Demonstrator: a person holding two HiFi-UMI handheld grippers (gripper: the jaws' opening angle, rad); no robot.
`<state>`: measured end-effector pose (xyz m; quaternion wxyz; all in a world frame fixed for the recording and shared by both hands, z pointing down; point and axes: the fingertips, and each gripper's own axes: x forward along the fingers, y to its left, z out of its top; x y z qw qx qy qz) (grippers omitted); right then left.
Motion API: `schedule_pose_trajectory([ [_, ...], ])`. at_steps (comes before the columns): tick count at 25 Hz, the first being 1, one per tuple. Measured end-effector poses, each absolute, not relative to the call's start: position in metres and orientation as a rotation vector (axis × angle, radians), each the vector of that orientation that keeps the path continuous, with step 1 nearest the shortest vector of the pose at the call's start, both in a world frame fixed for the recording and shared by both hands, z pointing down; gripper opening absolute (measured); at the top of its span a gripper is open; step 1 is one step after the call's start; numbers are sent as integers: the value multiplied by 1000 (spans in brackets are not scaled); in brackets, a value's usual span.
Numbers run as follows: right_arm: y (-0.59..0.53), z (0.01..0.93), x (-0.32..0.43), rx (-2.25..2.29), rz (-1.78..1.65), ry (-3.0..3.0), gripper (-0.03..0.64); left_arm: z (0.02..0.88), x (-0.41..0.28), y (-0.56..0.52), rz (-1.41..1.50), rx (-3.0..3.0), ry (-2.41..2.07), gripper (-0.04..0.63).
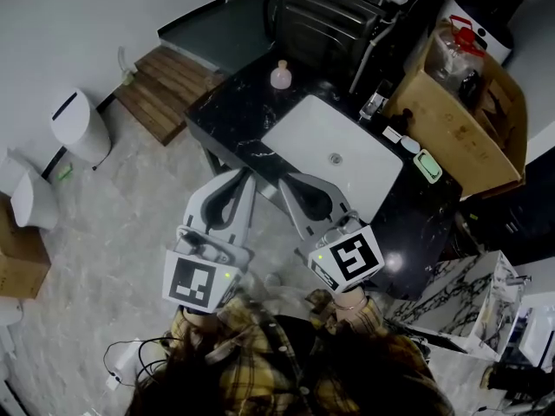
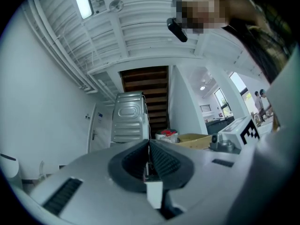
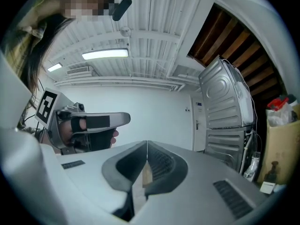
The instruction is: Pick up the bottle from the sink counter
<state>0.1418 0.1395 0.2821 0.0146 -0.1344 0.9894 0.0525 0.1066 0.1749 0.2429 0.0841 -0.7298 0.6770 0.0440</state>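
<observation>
The pink bottle (image 1: 280, 75) stands upright at the far corner of the black worktop (image 1: 227, 120), at about 11 o'clock from the white basin (image 1: 334, 154) and close to the worktop's edge. Both claws hang short of it, over the near side. The left claw (image 1: 236, 180) has the bottle at roughly 1 o'clock, the right claw (image 1: 290, 184) at 12 o'clock. Each is closed tight, its jaws meeting with nothing between them.

The main risk, as I judge it, is arriving with the jaws together: a closed claw pushed at the bottle would tip it or shove it off the far edge. The jaws need to part before the reach ends. The bottle looks small and rounded with a narrow cap, so a pinch placed high or off-centre could let it slip out. What seems a second, clear bottle (image 1: 375, 102) beside the cardboard box (image 1: 468, 124), at 1 o'clock from the basin, could be taken for the target by mistake. The two claws, side by side, might also knock together
</observation>
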Motion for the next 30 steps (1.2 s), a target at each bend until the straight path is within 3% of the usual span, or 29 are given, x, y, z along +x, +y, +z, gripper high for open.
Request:
schedule_pose_trajectory([
  [12,88,287,83,-365,146,3079,17,247,43,121,143,-2133,2051,23],
  [30,-92,286,-80,-751,111,3056,17,248,-127,-64,114,-2408,1813,23],
])
